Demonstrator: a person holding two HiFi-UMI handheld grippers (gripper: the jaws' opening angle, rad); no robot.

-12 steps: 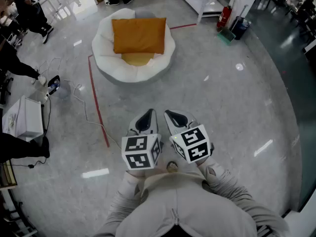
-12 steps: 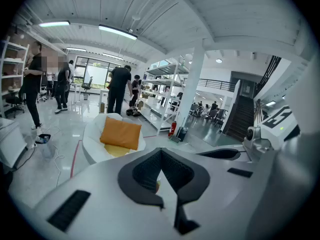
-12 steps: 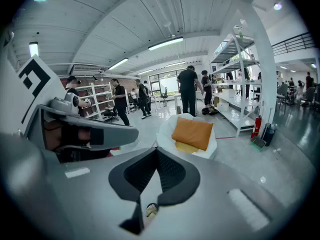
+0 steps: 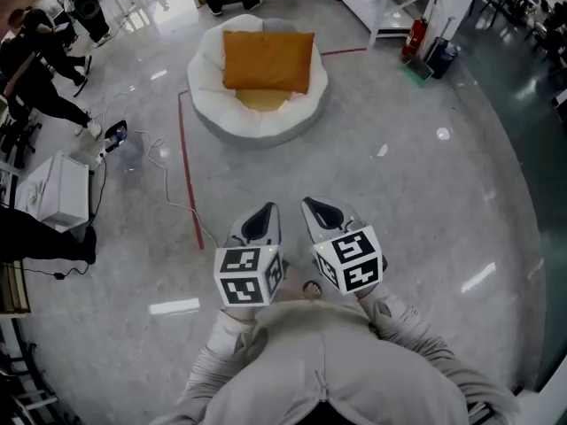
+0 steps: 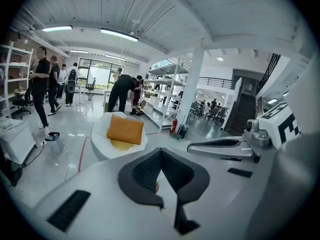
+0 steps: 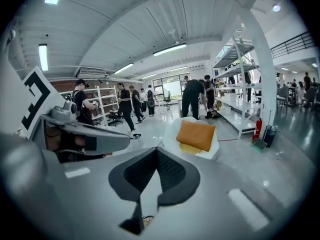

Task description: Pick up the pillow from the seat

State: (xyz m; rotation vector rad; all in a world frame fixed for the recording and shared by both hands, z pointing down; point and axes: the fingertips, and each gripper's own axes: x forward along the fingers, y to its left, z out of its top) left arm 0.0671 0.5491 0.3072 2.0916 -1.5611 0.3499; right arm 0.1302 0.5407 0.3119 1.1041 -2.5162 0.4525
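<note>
Since the earlier frame the head view has swung slightly: the white beanbag seat [image 4: 211, 104] and the orange pillow [image 4: 267, 60] on it sit a little further right in the picture, while both grippers keep their place close to the person's chest. The left gripper [image 4: 263, 212] and right gripper [image 4: 315, 207] are held side by side, just apart, on bent arms in pale sleeves [image 4: 403, 326], marker cubes toward the body, tips pointing forward and tilted somewhat down at the grey floor [image 4: 425, 202]. Both pairs of jaws are clenched together with nothing between them, as each gripper view shows. The pillow lies flat across the seat, over a yellow cushion [image 4: 260, 101], well ahead of both jaw tips: beyond and left of the left gripper's tips, beyond and right of the right gripper's. A red floor line [image 4: 188, 175] runs ahead and left of the left jaws
</note>
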